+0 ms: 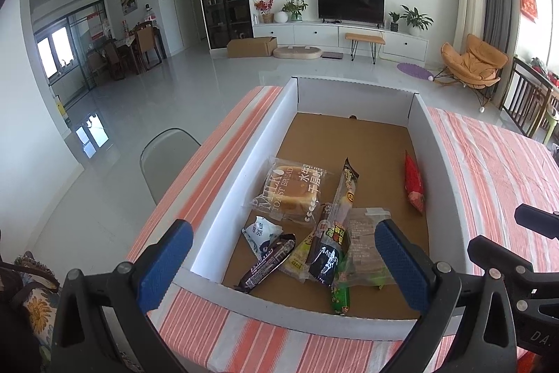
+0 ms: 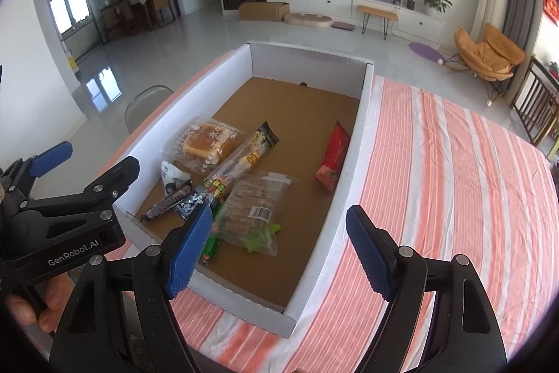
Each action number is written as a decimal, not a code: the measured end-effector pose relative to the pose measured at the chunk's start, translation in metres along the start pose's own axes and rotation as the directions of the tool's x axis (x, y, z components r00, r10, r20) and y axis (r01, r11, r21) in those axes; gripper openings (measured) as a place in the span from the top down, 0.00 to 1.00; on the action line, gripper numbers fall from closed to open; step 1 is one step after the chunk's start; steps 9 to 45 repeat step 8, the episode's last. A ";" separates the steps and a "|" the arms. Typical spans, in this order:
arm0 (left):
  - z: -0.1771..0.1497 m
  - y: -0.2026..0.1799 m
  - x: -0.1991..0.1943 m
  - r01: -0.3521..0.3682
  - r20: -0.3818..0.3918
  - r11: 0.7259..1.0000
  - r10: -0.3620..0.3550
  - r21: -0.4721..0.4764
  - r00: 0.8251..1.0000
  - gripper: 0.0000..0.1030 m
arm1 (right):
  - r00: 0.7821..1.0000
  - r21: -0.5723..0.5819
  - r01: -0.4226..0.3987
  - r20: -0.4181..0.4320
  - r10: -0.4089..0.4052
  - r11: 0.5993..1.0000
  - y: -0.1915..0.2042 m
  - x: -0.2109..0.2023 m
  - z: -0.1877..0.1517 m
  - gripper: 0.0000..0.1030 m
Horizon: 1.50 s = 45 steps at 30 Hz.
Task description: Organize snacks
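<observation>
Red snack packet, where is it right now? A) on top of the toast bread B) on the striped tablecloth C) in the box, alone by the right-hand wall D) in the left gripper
C: the red snack packet lies on the floor of the box, against its right-hand wall and apart from the pile around the toast bread; both grippers are open and empty.

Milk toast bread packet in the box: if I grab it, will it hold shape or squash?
The milk toast bread packet is a soft slice in a loose clear wrapper, so it will probably squash under firm jaws. It looks light for its size. The glossy film may slip; gripping the flat sealed edge seems safer. It lies flat in the white box, unlikely to roll.
</observation>
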<state>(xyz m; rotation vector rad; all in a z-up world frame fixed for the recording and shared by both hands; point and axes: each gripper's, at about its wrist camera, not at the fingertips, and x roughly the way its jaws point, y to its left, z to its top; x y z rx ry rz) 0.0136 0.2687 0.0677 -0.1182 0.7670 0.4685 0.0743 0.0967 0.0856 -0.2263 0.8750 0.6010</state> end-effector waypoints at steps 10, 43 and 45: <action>-0.006 -0.002 0.001 -0.035 0.003 0.999 0.035 0.010 0.999 0.00 | 1.000 -0.035 0.004 0.001 -0.004 0.999 0.007 0.002 -0.002 0.20; -0.006 -0.002 0.001 -0.035 0.003 0.999 0.035 0.010 0.999 0.00 | 1.000 -0.035 0.004 0.001 -0.004 0.999 0.007 0.002 -0.002 0.20; -0.006 -0.002 0.001 -0.035 0.003 0.999 0.035 0.010 0.999 0.00 | 1.000 -0.035 0.004 0.001 -0.004 0.999 0.007 0.002 -0.002 0.20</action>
